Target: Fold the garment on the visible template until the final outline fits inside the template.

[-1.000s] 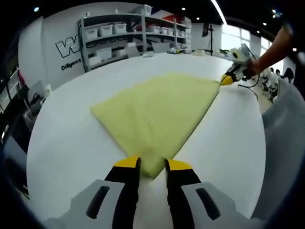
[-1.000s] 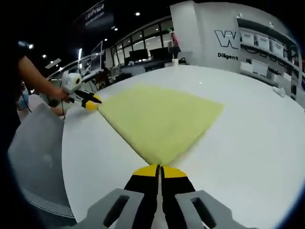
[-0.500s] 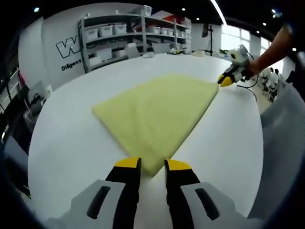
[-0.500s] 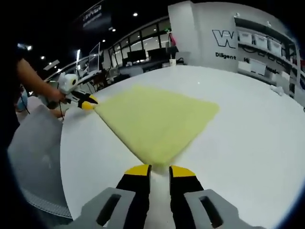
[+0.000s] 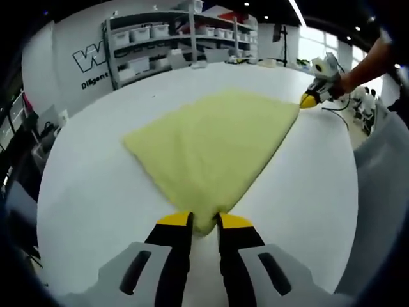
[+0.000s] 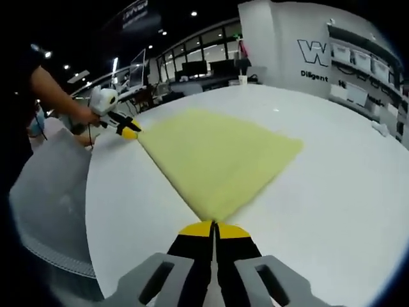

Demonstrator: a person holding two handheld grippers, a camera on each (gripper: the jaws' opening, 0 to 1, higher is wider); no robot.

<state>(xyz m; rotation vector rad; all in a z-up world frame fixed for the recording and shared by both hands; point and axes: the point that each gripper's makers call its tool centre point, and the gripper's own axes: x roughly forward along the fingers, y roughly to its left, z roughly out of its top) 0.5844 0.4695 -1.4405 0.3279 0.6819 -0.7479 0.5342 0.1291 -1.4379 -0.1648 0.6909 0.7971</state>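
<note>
Since the frame half a second ago, the jaws of the right gripper (image 6: 215, 224) have come together again, and the left gripper (image 5: 204, 220) has narrowed its gap around the cloth corner. The yellow garment (image 5: 211, 144) lies flat on the white table (image 5: 83, 185), folded to a four-cornered shape. In the left gripper view, its nearest corner sits between the yellow-tipped jaws of the left gripper, which pinch it. The corner of the garment farthest to the right from this one touches the tip of the right gripper (image 5: 309, 100), held by a person's hand (image 5: 348, 80). In the right gripper view, the right gripper's jaws are pressed together on the near corner of the garment (image 6: 217, 157); at the far left corner of the garment is the left gripper (image 6: 130, 133). Beyond the garment, behind the table, stand shelves (image 5: 172, 41) with bins.
</note>
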